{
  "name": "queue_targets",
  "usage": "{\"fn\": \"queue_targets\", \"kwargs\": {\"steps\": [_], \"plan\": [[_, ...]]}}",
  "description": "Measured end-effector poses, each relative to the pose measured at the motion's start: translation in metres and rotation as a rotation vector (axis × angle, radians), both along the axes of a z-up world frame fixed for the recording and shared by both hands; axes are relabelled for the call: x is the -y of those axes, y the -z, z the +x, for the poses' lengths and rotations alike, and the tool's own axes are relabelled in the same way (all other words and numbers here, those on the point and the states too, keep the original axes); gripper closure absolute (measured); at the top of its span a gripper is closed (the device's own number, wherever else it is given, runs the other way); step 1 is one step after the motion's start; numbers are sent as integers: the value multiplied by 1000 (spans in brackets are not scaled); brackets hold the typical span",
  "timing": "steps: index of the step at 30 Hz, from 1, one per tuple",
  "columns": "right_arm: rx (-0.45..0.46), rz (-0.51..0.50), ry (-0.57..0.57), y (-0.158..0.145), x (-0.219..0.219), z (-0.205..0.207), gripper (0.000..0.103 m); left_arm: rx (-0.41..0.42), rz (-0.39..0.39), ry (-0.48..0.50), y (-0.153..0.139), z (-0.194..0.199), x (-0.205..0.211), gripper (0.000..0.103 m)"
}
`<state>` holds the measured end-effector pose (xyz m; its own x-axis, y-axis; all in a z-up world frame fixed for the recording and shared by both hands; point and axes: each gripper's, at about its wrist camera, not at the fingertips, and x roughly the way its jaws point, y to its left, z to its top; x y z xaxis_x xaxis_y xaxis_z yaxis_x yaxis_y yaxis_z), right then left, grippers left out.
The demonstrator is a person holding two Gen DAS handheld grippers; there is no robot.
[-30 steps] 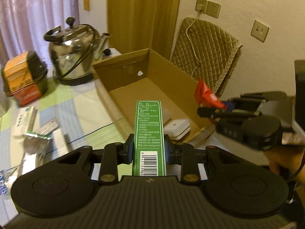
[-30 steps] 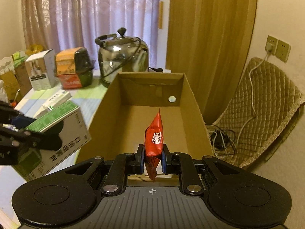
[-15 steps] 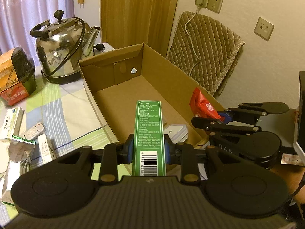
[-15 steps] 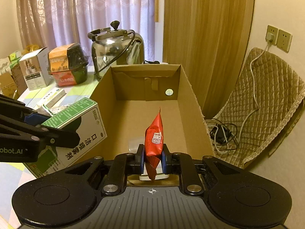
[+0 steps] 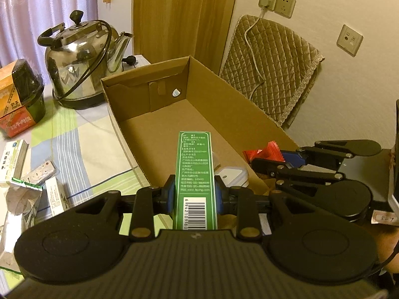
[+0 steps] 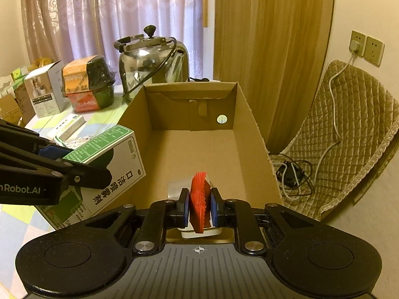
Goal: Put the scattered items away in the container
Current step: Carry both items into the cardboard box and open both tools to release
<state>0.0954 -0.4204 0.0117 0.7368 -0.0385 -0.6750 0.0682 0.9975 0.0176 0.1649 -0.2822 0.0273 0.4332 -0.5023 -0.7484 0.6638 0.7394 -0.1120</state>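
- Both grippers are arriving over the cardboard box (image 5: 232, 114), closer in than a second ago.
- Left gripper (image 5: 194, 195) is clamping the green carton (image 5: 195, 172), now reaching over the box's near end.
- Right gripper (image 6: 198, 208) is pinching the red sachet (image 6: 198, 199), which is tipping down from upright, above a white case (image 5: 233, 175) on the box floor.
- Releasing both looks imminent; small packets (image 5: 42, 174) are waiting on the tablecloth (image 5: 82, 134).

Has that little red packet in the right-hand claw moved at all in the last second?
Yes. The red packet, clamped in the right gripper, has tipped down and sunk lower into the cardboard box, nearer its floor.
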Motion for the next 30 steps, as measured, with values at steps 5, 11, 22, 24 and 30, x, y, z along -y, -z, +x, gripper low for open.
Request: {"fn": "queue_targets", "kwargs": {"steps": [5, 11, 22, 24, 30], "plan": [[1, -1, -2, 0, 0, 1, 83, 10, -17, -12, -1, 1, 1, 77], [1, -3, -4, -1, 0, 2, 83, 21, -28, -26, -4, 1, -4, 77], [1, -9, -15, -4, -7, 3, 83, 9, -33, -55, -2, -1, -25, 77], [4, -12, -19, -5, -8, 4, 83, 6, -35, -61, -1, -1, -28, 76], [29, -43, -42, -8, -15, 5, 83, 9, -43, -74, -2, -2, -36, 75]]}}
